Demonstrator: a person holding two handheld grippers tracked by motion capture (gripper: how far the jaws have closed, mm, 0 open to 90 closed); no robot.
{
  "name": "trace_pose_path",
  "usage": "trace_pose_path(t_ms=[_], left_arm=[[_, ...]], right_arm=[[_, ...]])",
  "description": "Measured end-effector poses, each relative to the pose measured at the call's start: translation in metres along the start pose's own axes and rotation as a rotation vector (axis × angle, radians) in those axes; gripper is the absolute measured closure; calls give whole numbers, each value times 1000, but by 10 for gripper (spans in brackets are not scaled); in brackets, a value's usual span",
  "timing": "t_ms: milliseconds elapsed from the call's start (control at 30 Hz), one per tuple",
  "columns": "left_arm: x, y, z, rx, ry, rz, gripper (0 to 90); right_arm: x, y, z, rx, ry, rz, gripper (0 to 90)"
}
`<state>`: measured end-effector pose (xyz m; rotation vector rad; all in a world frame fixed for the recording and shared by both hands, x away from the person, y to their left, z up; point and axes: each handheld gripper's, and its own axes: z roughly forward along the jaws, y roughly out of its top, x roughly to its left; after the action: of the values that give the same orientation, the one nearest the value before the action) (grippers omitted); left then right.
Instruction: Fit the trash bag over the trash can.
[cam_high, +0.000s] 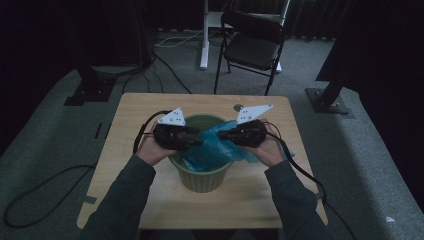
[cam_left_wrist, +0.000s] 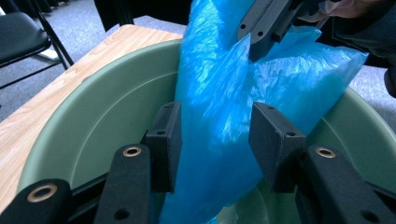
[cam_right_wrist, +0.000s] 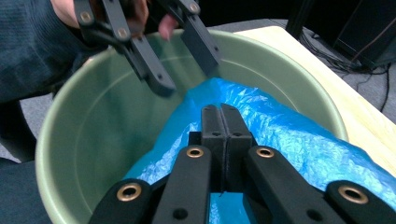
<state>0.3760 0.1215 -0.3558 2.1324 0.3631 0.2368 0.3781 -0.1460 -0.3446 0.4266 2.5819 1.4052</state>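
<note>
My right hand-held gripper (cam_right_wrist: 223, 122) pinches the blue bag (cam_right_wrist: 289, 135), left hand-held gripper (cam_left_wrist: 215, 133) apart around it; spread it evenly over the bucket (cam_high: 202, 180) rim.

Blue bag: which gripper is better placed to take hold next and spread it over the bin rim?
Left. The left gripper has open fingers around the blue bag inside the green bin; the right gripper is already shut on it.

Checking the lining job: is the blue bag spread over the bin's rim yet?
No. The blue bag is bunched, partly inside the bin, trailing over one side.
</note>
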Motion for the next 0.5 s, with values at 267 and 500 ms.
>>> trace_pose_path(t_ms=[267, 500], left_arm=[[-7, 4, 7, 51, 74, 47, 762], [-8, 0, 7, 55, 74, 66, 894]], right_arm=[[4, 7, 1, -21, 32, -6, 899], [5, 6, -5, -23, 32, -10, 772]])
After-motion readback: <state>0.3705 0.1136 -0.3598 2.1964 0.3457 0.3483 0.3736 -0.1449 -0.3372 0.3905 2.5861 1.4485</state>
